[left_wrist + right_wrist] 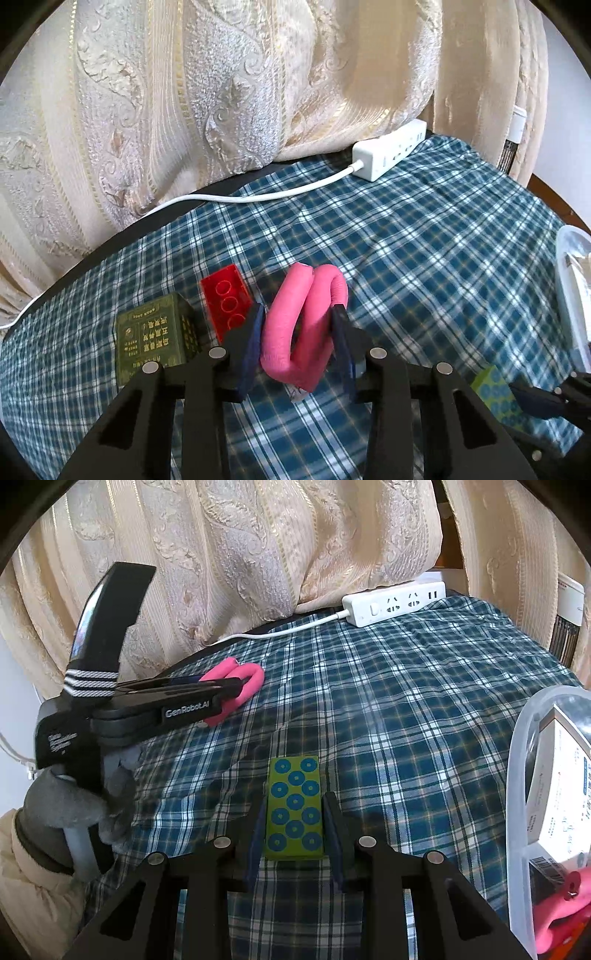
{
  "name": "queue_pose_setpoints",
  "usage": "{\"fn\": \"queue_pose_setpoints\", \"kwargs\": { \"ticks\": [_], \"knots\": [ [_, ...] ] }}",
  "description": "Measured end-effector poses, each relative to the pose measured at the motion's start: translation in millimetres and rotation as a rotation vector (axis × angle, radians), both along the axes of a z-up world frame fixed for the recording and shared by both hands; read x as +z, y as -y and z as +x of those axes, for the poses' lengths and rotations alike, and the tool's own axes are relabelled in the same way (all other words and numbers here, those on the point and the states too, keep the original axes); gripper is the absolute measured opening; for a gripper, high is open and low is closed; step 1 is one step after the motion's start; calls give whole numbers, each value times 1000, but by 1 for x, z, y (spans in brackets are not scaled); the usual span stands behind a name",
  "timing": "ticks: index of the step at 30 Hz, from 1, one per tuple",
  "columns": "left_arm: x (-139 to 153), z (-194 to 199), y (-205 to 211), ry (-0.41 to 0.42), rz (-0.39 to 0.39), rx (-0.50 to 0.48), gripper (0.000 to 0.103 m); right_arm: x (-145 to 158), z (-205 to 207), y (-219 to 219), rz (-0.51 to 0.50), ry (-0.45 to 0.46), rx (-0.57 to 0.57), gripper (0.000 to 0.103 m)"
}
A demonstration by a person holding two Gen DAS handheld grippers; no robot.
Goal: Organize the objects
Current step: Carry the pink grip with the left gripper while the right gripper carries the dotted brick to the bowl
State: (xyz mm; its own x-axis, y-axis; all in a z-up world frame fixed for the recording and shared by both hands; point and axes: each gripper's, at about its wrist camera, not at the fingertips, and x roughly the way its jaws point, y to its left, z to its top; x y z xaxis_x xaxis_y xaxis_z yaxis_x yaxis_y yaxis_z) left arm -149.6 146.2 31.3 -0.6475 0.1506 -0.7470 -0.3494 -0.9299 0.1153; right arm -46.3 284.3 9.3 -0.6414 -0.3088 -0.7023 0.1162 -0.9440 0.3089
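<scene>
While both grippers worked the plaid cloth [406,709] at once, each had taken its own object, seemingly so two things could go to the bin together.
Left gripper [299,332]: closed around the pink foam loop [295,325], low centre of the left wrist view; the fingers pinched both strands, probably to stop the folded loop springing apart.
Right gripper [295,823]: jaws straddled the green block with blue circles [294,808], low centre of the right wrist view, pads just beside its long sides; whether they already pressed it I could not tell.
Clear plastic bin [517,775]: right edge of the frame, already holding a white box and something pink, so it was likely the destination.
Count, loose objects: one pink loop, one green block, one red brick [227,302], one dark green box [155,339], the last two lower left in the left wrist view.
Count, other: one white power strip [393,603], upper centre, against the curtain [258,546].
</scene>
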Motion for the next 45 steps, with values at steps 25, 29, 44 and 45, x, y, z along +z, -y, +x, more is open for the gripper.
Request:
{"fn": "queue_pose_setpoints", "kwargs": {
  "ticks": [25,29,44,45],
  "knots": [
    [28,74,26,-15,101,34,38,12,10,-8,7,-76,-37,31],
    [28,82,33,-12,110,51,38,14,10,-8,10,-86,-37,31],
    [41,112,23,-33,138,19,38,19,17,-16,35,-139,-100,31],
    [42,114,22,-36,138,14,38,20,19,-18,32,-140,-104,32]
  ]
}}
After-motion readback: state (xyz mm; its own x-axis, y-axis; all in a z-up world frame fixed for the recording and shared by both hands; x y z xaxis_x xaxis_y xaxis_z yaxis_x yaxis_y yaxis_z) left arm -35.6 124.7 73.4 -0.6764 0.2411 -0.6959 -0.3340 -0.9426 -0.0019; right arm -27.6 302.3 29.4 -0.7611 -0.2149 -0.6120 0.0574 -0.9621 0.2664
